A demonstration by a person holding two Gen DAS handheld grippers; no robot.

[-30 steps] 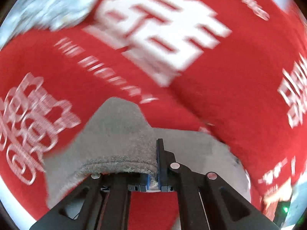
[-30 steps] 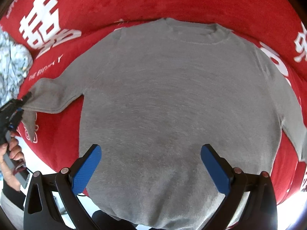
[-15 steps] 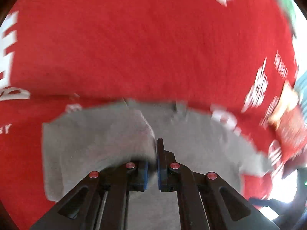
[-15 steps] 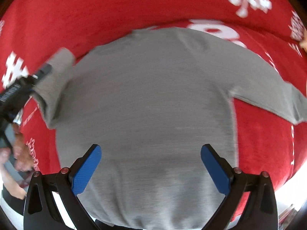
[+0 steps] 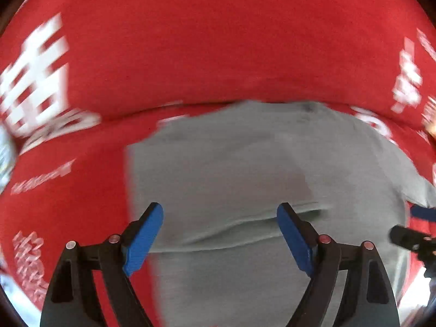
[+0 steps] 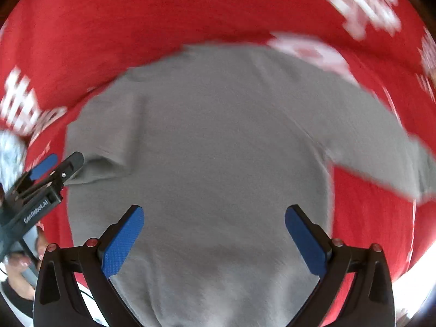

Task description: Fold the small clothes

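My left gripper has its blue pads spread wide and holds nothing. Just ahead of it and below it lies the grey sweater, spread on the red cover with white printed characters. One sleeve is folded in across the body; its edge runs as a soft ridge between my two fingers. Off to the right of this gripper I see the tip of the other tool at the edge of the view.

My right gripper is also splayed open and empty, hovering over the lower body of the sweater. Far to its right the other sleeve stretches flat out onto the red cover. To its left, the left gripper shows from the side, its fingers apart at the folded sleeve's cuff; I cannot tell whether they touch the cloth. Both views are motion-blurred.
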